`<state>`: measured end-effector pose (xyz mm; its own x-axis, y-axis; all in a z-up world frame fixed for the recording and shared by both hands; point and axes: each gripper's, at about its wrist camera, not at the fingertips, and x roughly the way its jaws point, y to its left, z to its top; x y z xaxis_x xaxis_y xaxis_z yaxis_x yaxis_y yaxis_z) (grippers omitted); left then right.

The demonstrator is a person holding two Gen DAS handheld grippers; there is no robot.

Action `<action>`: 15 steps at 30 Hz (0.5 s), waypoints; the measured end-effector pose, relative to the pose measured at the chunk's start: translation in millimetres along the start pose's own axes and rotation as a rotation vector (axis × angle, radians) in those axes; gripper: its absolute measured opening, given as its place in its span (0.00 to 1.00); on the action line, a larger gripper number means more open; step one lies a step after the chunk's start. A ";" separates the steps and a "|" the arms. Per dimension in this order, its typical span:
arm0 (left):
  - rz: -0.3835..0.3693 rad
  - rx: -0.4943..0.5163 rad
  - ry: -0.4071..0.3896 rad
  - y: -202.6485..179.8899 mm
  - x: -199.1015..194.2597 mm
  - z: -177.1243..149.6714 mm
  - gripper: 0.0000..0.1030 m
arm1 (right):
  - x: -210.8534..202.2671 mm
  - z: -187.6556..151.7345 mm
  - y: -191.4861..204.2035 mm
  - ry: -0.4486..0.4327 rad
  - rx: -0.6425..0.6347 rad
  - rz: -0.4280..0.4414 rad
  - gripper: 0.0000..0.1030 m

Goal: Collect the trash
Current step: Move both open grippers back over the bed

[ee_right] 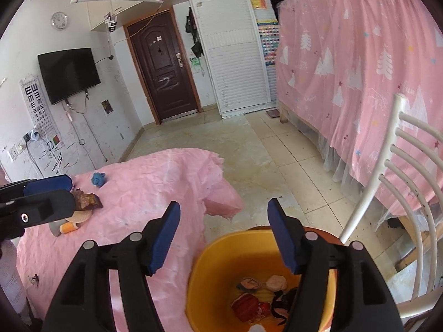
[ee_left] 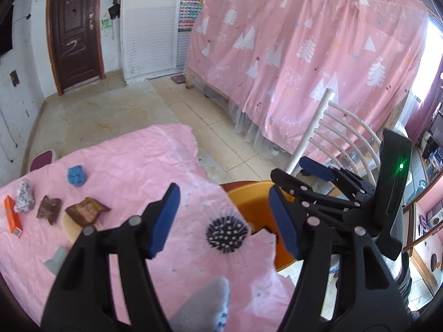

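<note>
A trash pickup stands partway done: the yellow bin (ee_right: 210, 282) beside the table already holds several crumpled scraps (ee_right: 250, 305), red, pale and dark, while more litter waits on the pink tablecloth (ee_left: 133, 160). Left to collect are a blue wad (ee_left: 76, 175), a silvery crumpled wrapper (ee_left: 24, 197), an orange box (ee_left: 12, 215) and two brown wrappers (ee_left: 86, 210), all lying near one another at the table's far side, well apart from the bin. A dark spiky ball (ee_left: 227, 232) sits by the table edge closest to the bin; whether it counts as trash cannot be told. The left gripper (ee_left: 221, 218) hangs over the table with jaws parted and nothing between them. The right gripper (ee_right: 223, 233) hovers above the bin's mouth, likewise released and empty, suggesting a drop just completed
</note>
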<state>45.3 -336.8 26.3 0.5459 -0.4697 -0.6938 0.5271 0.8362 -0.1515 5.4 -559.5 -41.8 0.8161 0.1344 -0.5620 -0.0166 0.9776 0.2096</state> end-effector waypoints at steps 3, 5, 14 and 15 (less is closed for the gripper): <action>0.020 -0.022 -0.013 17.2 -10.9 -4.5 0.62 | 6.2 6.8 21.4 0.005 -0.028 0.019 0.55; 0.033 -0.040 -0.021 29.8 -17.9 -7.5 0.62 | 11.7 10.2 36.0 0.011 -0.048 0.033 0.56; 0.092 -0.115 -0.041 89.9 -45.3 -22.6 0.63 | 32.8 19.3 97.0 0.044 -0.130 0.088 0.57; 0.102 -0.124 -0.041 96.6 -47.2 -24.4 0.63 | 36.2 19.2 104.9 0.052 -0.143 0.094 0.57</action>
<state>54.6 -227.0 27.2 0.6199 -0.3891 -0.6814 0.3843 0.9077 -0.1687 44.4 -455.2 -24.8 0.7764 0.2306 -0.5865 -0.1765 0.9730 0.1489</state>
